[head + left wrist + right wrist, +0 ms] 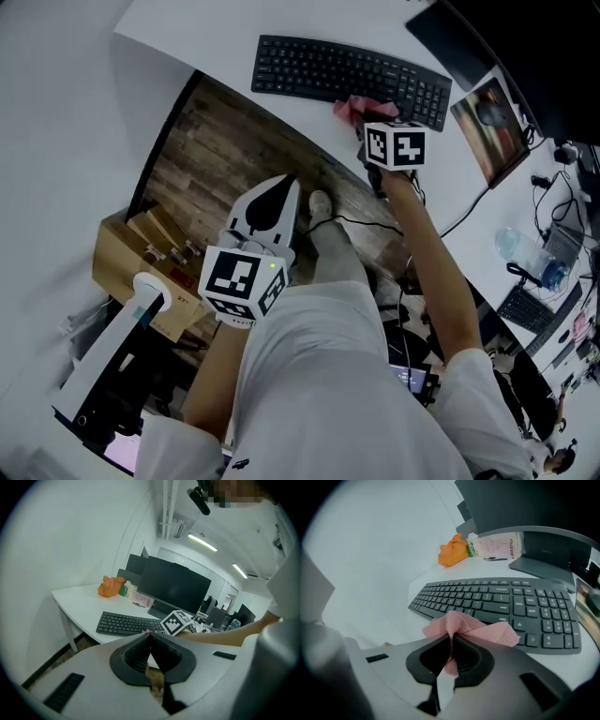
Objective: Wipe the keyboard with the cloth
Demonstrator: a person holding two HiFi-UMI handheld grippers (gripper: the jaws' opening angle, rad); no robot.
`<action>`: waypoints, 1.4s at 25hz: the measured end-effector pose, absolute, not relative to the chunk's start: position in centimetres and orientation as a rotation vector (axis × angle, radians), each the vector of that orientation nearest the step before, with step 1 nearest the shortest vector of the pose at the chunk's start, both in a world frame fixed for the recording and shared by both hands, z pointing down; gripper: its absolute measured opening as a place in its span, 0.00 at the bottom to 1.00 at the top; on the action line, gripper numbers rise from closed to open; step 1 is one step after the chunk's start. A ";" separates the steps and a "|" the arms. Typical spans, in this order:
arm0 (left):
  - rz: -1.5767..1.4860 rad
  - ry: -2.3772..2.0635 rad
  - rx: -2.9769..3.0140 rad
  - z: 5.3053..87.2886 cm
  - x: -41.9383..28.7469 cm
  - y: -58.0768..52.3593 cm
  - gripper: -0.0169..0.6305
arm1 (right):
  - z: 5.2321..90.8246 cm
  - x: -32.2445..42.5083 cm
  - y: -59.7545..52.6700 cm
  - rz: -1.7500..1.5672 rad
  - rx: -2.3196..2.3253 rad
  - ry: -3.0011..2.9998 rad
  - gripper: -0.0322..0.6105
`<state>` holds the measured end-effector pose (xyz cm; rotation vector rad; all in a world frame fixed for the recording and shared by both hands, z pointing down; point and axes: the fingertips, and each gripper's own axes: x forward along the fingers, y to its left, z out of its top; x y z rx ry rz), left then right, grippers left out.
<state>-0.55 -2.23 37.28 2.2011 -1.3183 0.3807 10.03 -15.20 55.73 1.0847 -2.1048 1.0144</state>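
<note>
- right gripper [451, 639]: jaws clamped on the pink cloth [474, 627], upper right of the head view
- cloth: bunched at the front edge of the black keyboard [501, 602], on the white surface [384, 597]
- left gripper [150, 638]: jaws together, nothing between them, centre-left of the head view, over the wooden floor [216, 141]

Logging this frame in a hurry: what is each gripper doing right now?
Left gripper: closed, fingers together, nothing between them.
Right gripper: closed on the pink cloth.
</note>
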 end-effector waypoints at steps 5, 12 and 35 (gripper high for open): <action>0.365 -1.356 2.166 37.5 -1.9 -2.4 0.05 | 55.7 7.1 -15.5 1.016 1.032 -2.123 0.08; 0.339 -1.418 2.119 37.6 -3.7 -2.4 0.05 | 55.6 2.5 -16.1 1.010 0.976 -2.146 0.08; 0.266 -1.561 1.975 37.6 -8.6 -0.5 0.05 | 55.3 -11.0 -17.6 1.040 0.812 -2.192 0.08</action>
